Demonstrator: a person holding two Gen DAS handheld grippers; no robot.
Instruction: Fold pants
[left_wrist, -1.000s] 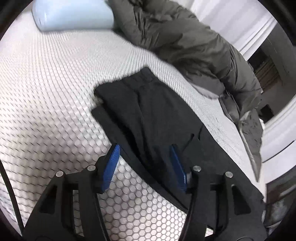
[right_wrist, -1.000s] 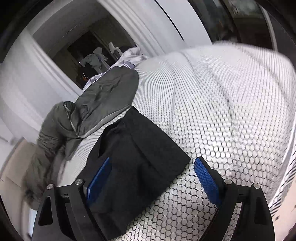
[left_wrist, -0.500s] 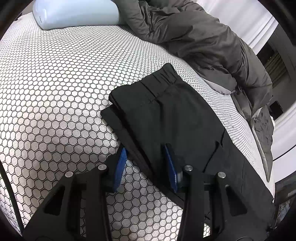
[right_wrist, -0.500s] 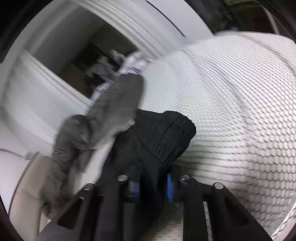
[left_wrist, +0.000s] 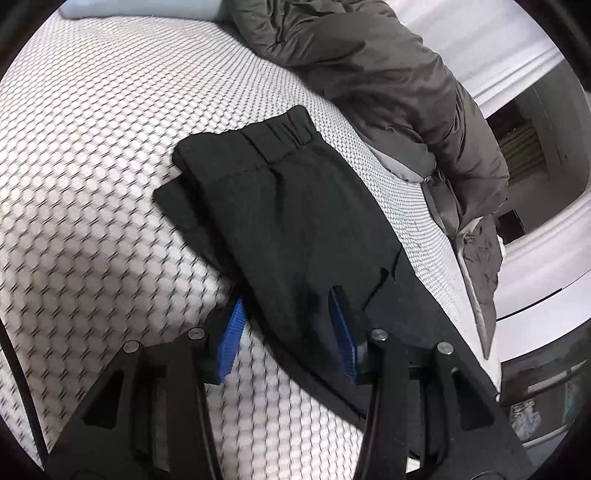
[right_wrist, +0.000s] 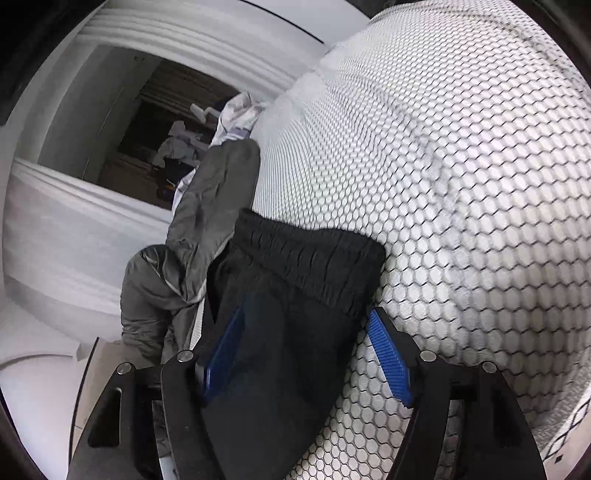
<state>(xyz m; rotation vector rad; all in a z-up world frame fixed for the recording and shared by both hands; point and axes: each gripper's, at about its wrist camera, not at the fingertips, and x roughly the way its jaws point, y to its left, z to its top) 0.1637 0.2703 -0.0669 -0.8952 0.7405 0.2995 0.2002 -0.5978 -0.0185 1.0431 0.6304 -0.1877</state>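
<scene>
Honeycomb-patterned bedding (left_wrist: 110, 155) covers the bed on which black pants (left_wrist: 295, 206) are laid, already doubled lengthwise, with the gathered elastic waistband (right_wrist: 310, 254) turned toward the far side. A rumpled grey duvet (left_wrist: 388, 81) is bunched along the bed's edge beside them, and the corner of a pale blue pillow (left_wrist: 140, 7) is cut off at the top of the left view.

The left tool (left_wrist: 290, 325) is set astride the near long edge of the pants, its blue pads (left_wrist: 231, 336) partly closed, with cloth lying between them; its jaws have just been closing. Whether the pads already press on the fabric cannot be told, since the dark cloth swallows the contact line. The placement is judged to be a pinch at mid-length, where a crosswise fold would be started.

The right tool (right_wrist: 306, 354) is held wide just behind the waistband, one pad over the dark cloth and the other at the garment's edge above the bedding; its jaws have just been opening, and nothing is seen clamped. That stance is read as a release or a re-grip at the waist end.

The leg ends of the pants are hidden beneath the tools' frames, so the state of the hems cannot be made out. The layers under the top fold are concealed, and the dim room beyond the white moulded doorway (right_wrist: 92, 206) shows only indistinct clutter.
</scene>
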